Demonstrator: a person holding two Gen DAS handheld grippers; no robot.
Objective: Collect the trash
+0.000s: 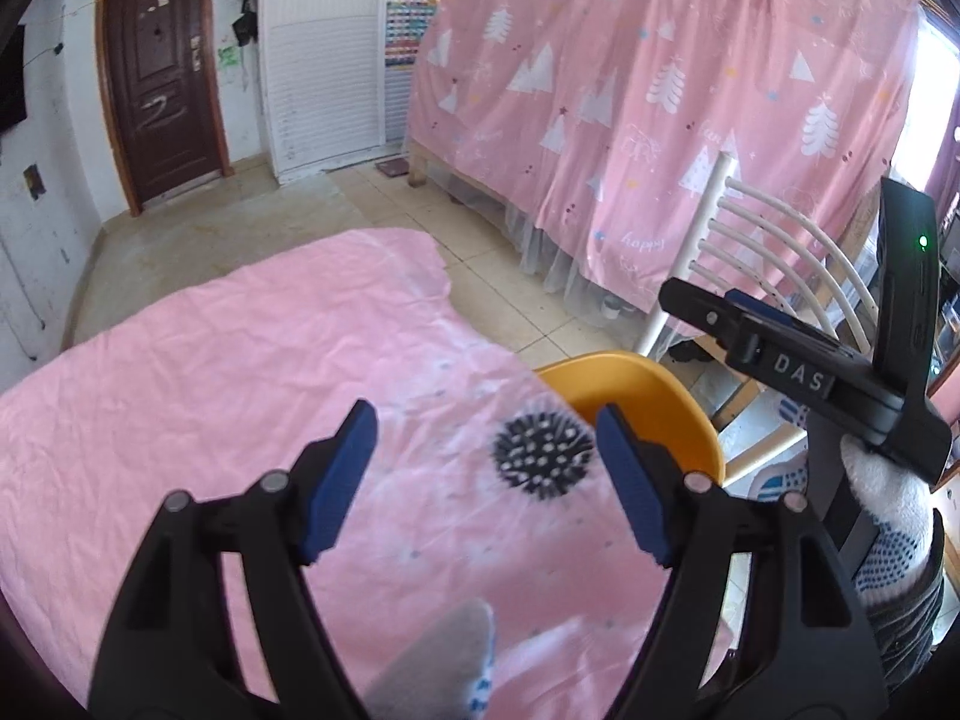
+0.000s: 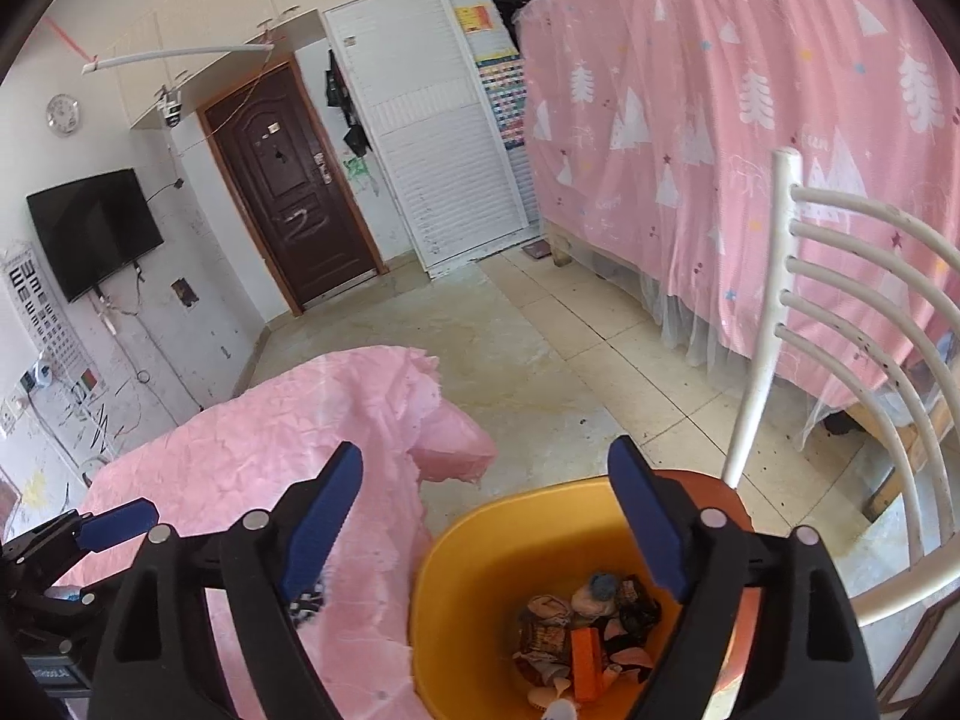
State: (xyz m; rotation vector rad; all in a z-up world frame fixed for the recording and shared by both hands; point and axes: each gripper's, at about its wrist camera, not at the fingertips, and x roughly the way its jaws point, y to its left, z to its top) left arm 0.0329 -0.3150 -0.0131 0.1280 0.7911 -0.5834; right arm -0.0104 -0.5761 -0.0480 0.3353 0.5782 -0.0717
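Two grippers hang over a tabletop (image 1: 210, 372) draped in pink cloth, each with its blue-padded jaws spread wide and nothing between them. From its own camera, the left gripper (image 1: 486, 480) hovers over the cloth near the tabletop's right edge; a black spiky print (image 1: 543, 459) on the fabric lies between its pads (image 1: 342, 480). A white knit glove finger (image 1: 456, 660) shows at the near edge of that view.

An orange bin (image 2: 480, 576) stands just beside the tabletop's right side, in front of a white chair (image 2: 840, 324). The right gripper (image 2: 486, 522) is poised above the bin's left rim, its right pad over the bin's opening. Trash (image 2: 588, 630) lies in the bottom of the bin: crumpled wrappers, an orange packet, and some shell-like scraps.

In the left wrist view the right gripper (image 1: 708, 306) appears at the far right, above the bin (image 1: 648, 396), held by a gloved hand (image 1: 888, 516). In the right wrist view the left gripper (image 2: 108, 525) shows at the near left edge, over the cloth.

A pink curtain (image 2: 750, 150) with white trees hangs on the far right; a brown door (image 2: 288, 180) and a wall television (image 2: 90, 228) stand on the far left.
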